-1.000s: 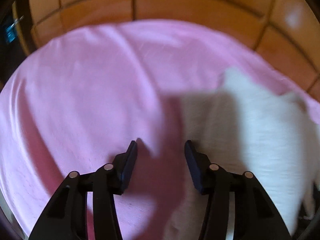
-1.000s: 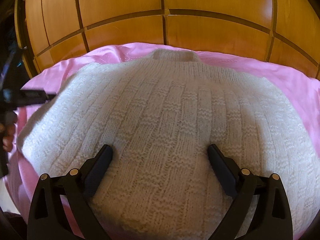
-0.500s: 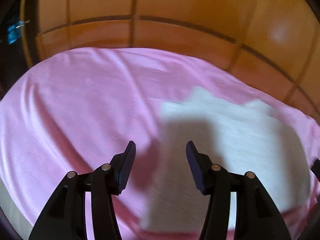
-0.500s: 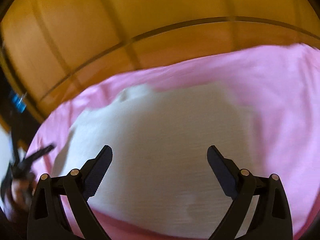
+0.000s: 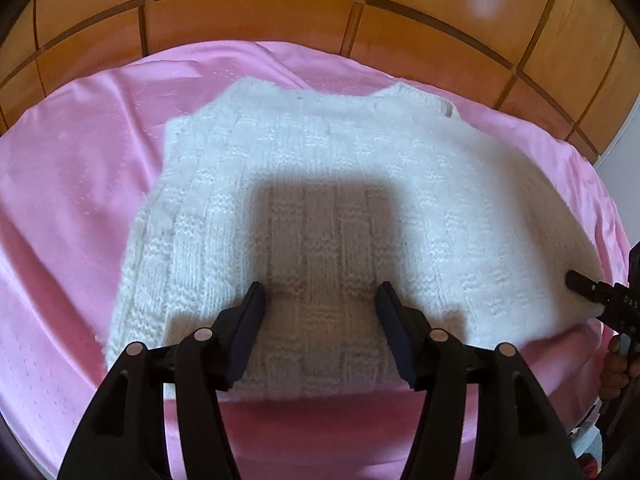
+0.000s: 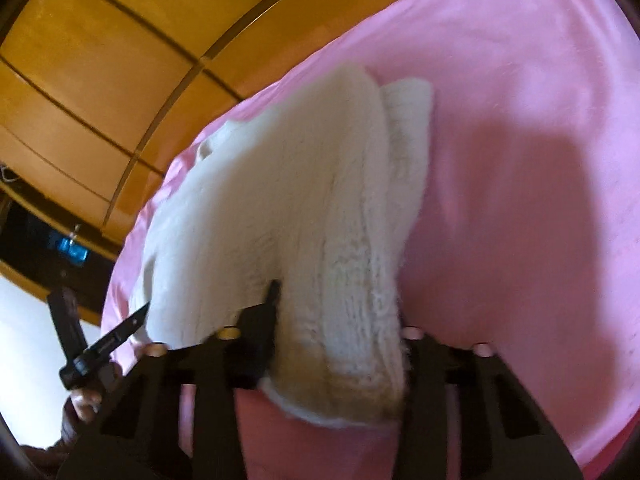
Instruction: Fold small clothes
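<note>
A white knitted sweater (image 5: 340, 208) lies folded on a pink cloth (image 5: 72, 208), its collar towards the far wood wall. My left gripper (image 5: 320, 300) is open and empty, hovering over the sweater's near hem. My right gripper (image 6: 336, 320) has its jaws around the sweater's (image 6: 304, 208) near right corner; the left finger (image 6: 264, 320) shows, the right one is hidden behind the knit. The right gripper also shows at the right edge of the left wrist view (image 5: 600, 292), at the sweater's corner.
A wood-panelled wall (image 5: 280, 8) stands right behind the pink cloth. The cloth (image 6: 520, 200) spreads wide to the right of the sweater. A dark gap with a blue object (image 6: 68, 248) lies at the far left of the right wrist view.
Both grippers swung and dropped to the sweater's near edge. The left moved right from the pink cloth onto the sweater. The right went to the right corner and narrowed around the knit.
</note>
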`<control>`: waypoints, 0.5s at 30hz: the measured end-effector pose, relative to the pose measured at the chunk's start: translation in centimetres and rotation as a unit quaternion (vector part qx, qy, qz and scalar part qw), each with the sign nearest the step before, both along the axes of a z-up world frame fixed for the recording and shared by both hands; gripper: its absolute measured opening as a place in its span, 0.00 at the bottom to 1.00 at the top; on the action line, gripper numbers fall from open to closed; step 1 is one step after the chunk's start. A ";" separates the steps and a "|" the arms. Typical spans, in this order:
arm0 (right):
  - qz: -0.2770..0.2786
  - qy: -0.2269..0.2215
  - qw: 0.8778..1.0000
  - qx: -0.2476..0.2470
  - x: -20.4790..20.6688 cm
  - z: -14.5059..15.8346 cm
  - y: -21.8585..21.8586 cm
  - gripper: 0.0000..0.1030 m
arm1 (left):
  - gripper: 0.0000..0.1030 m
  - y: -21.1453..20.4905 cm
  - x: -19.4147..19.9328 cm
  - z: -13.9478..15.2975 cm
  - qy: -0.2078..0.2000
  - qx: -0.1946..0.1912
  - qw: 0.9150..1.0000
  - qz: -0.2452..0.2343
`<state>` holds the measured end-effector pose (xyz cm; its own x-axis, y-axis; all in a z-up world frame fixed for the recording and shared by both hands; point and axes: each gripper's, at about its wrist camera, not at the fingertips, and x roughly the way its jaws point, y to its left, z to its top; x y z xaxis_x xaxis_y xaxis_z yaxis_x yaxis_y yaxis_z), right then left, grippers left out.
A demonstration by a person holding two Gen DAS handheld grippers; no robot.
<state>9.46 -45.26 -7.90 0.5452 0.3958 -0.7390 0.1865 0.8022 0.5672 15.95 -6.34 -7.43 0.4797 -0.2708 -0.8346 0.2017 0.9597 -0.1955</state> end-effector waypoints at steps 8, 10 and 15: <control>0.074 -0.104 0.992 0.001 3.2 9.4 7.2 0.18 | 0.56 1.3 0.8 -1.0 0.013 -0.048 0.999 -0.009; 0.100 -0.123 0.987 0.004 4.7 11.2 9.9 0.18 | 0.56 2.0 1.0 -1.1 0.017 -0.072 0.997 -0.011; 0.194 -0.150 0.969 -0.009 8.2 13.8 19.2 0.17 | 0.49 4.5 0.8 -0.5 0.019 -0.134 0.991 -0.005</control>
<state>17.67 -26.07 5.94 0.5489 0.6033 -0.5786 -0.3033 0.7888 0.5346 16.74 -1.88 -7.90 0.4463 -0.4901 -0.7487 0.1983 0.8700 -0.4513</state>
